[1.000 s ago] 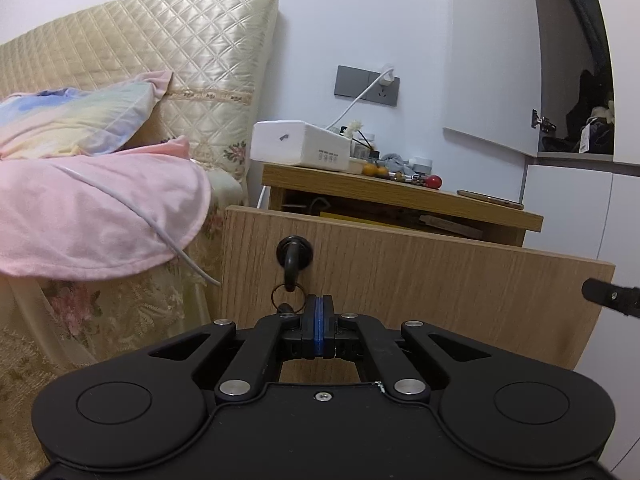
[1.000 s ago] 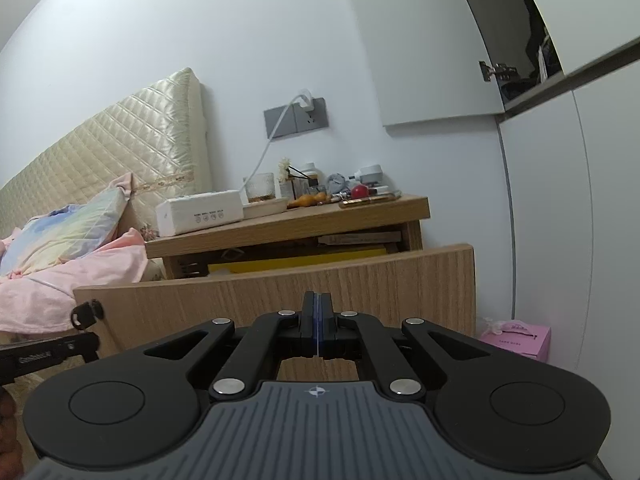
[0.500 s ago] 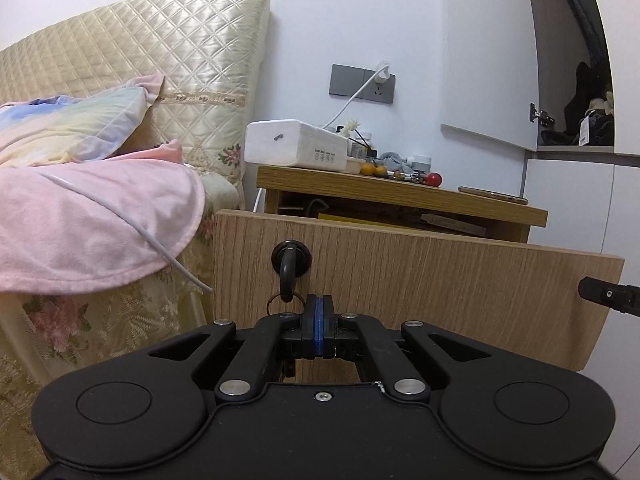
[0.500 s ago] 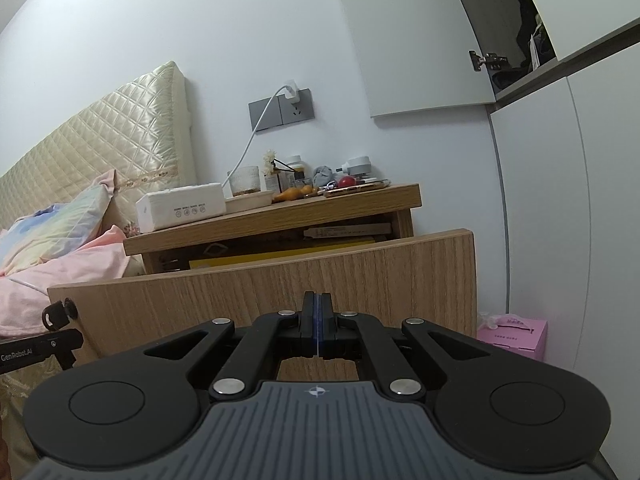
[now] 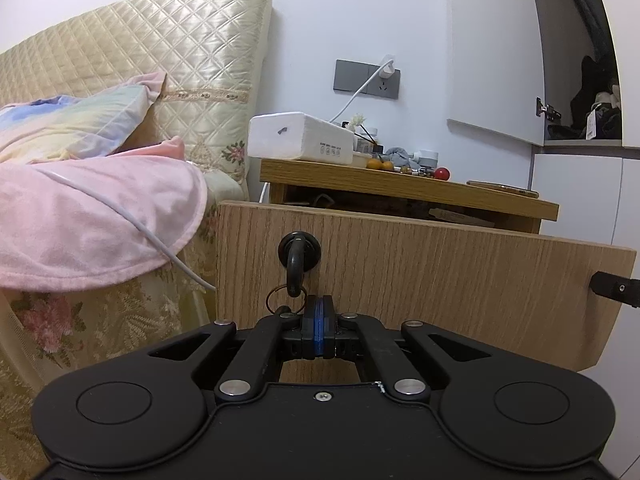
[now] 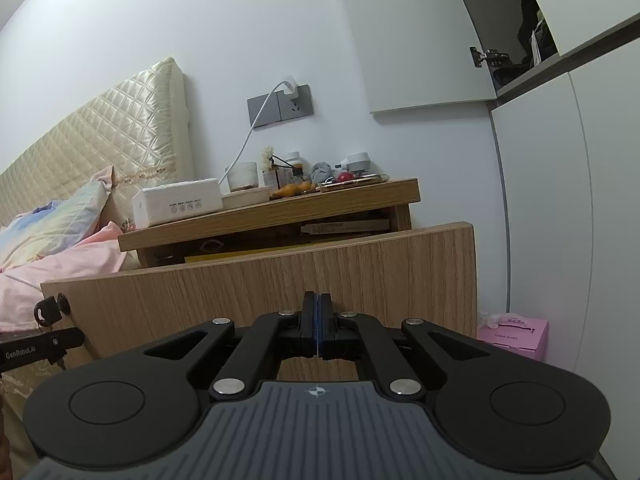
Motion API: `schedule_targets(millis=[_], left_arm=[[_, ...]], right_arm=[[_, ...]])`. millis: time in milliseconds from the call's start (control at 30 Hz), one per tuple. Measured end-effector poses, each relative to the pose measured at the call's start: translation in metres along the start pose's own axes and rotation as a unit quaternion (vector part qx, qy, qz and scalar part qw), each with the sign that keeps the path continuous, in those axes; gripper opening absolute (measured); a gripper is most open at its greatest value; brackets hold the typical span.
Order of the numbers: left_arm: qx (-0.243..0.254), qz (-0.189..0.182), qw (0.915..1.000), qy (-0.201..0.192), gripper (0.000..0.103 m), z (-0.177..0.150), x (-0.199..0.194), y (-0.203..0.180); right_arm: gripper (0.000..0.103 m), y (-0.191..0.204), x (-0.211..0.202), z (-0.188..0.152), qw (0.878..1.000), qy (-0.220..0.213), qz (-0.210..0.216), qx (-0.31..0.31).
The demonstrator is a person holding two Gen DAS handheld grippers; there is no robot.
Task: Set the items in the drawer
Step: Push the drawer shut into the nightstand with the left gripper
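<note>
The wooden drawer front (image 5: 440, 276) of the bedside table stands pulled out, with a black key (image 5: 297, 258) and ring hanging in its lock at the left. My left gripper (image 5: 319, 304) is shut and empty, just below and right of the key, close to the front. My right gripper (image 6: 317, 300) is shut and empty against the drawer front (image 6: 320, 272) near its right half. The tabletop (image 6: 280, 208) carries a white box (image 6: 178, 202), a bowl, small bottles, a red ball (image 6: 346, 176) and a phone (image 5: 502, 189). The drawer's inside is mostly hidden.
The bed with a pink blanket (image 5: 88, 216) and a white cable lies at the left. A pink box (image 6: 514, 336) sits on the floor at the right by white wardrobe doors (image 6: 568, 200). A wall socket (image 5: 366, 79) with a charger is above the table.
Both grippers have moved in closer to the drawer front and a little lower. The drawer front fills more of each view. Both stay shut.
</note>
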State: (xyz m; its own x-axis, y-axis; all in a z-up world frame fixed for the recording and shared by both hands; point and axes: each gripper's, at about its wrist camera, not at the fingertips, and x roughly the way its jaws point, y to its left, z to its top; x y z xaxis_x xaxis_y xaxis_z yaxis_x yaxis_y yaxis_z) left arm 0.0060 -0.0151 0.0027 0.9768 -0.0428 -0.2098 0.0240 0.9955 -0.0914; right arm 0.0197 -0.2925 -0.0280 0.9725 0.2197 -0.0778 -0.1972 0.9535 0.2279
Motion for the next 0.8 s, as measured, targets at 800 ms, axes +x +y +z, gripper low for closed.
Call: schedule_targets(millis=[800], left_arm=[[-0.003, 0.009, 1.0, -0.004, 0.0, 0.016, 0.07, 0.002]], right_arm=[[0.0, -0.012, 0.062, 0.005, 1.0, -0.018, 0.003, -0.002]])
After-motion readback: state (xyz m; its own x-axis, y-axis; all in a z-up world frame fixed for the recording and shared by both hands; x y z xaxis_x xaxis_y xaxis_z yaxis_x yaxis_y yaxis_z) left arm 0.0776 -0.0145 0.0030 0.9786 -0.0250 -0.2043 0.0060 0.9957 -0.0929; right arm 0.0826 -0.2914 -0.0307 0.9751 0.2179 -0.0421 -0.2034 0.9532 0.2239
